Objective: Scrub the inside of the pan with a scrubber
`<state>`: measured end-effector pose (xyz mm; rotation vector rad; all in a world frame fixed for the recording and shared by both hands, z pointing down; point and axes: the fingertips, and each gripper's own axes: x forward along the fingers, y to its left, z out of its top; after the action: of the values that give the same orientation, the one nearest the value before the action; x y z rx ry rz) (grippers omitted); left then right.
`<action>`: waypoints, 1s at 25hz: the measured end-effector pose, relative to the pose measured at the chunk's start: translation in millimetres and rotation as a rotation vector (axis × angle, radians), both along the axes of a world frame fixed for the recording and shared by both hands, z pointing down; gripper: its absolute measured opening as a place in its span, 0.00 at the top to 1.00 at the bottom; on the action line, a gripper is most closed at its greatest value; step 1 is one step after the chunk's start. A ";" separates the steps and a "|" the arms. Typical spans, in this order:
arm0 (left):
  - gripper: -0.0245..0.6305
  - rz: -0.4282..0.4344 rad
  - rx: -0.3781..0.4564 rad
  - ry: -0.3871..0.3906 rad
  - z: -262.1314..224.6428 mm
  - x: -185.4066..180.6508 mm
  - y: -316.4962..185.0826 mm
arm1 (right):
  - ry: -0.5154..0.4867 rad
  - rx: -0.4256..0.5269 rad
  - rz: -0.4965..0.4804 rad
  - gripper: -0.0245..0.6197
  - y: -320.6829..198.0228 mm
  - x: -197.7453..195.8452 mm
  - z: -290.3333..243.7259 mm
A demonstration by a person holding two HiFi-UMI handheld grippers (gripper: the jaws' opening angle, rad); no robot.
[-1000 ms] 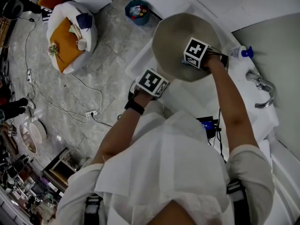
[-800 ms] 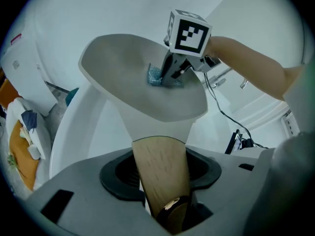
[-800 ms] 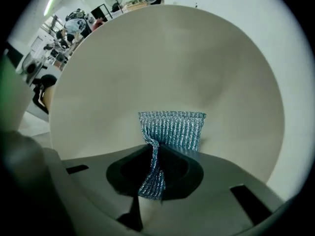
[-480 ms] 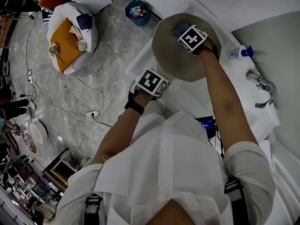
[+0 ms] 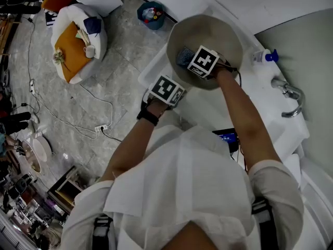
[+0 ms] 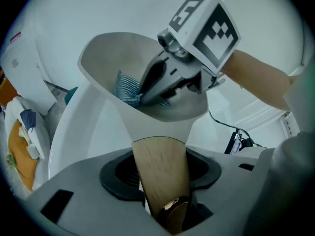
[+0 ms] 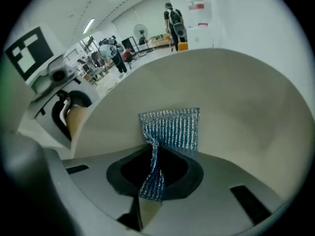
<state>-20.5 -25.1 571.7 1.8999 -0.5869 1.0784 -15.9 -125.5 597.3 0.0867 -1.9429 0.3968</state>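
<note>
A beige pan (image 5: 218,33) is held tilted over a white sink (image 5: 156,61). My left gripper (image 5: 167,90) is shut on the pan's wooden handle (image 6: 160,176), which fills the gap between its jaws. My right gripper (image 5: 195,61) reaches into the bowl and is shut on a blue-grey mesh scrubber (image 7: 170,132). The scrubber (image 5: 184,56) lies against the pan's inner wall (image 7: 236,107), on the left part of the bowl in the head view. The left gripper view shows the right gripper (image 6: 147,95) with the scrubber (image 6: 127,87) inside the pan (image 6: 113,53).
A chrome faucet (image 5: 289,95) and a soap bottle with a blue pump (image 5: 264,57) stand at the sink's right. On the floor to the left are an orange-cushioned seat (image 5: 78,35) and cables (image 5: 99,124). People stand far off in the right gripper view.
The right gripper has swept the scrubber across the pan's inside, from the right side to the left part of the bowl. The left gripper and the pan have stayed where they were.
</note>
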 end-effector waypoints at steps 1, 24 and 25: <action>0.62 0.001 0.001 0.002 0.5 0.2 -0.2 | 0.030 -0.036 -0.024 0.90 10.7 9.1 1.5; 0.46 -0.116 0.195 0.150 -59.0 -49.7 -25.7 | -0.547 0.256 0.817 0.90 -49.0 130.6 -144.9; 0.46 -0.137 0.220 0.167 -67.2 -54.1 -32.4 | -0.568 0.276 0.837 0.90 -45.5 135.9 -148.6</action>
<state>-74.6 -57.5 504.5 2.0811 -0.7523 0.7853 120.1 -171.0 448.7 1.0902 -2.4465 0.7496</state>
